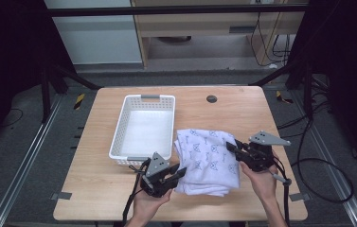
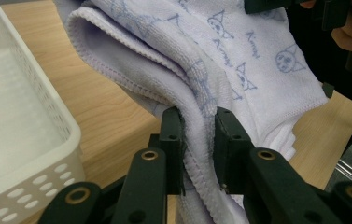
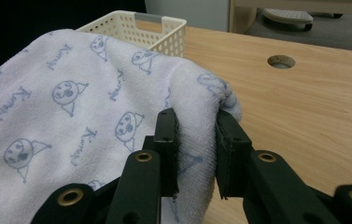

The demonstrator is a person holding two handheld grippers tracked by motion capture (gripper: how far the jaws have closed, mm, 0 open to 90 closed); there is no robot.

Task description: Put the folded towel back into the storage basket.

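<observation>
I'm clamping both jaws, left gripper (image 1: 178,174) and right gripper (image 1: 231,148), on the folded towel (image 1: 208,160) sitting on the tabletop (image 1: 242,113); basket (image 1: 119,137) beside it not yet loaded.

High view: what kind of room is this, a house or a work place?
Probably a lab or workshop: a light wooden table on a metal frame, black cables across the grey floor, and black hand-held grippers clamped on a white printed towel.
</observation>
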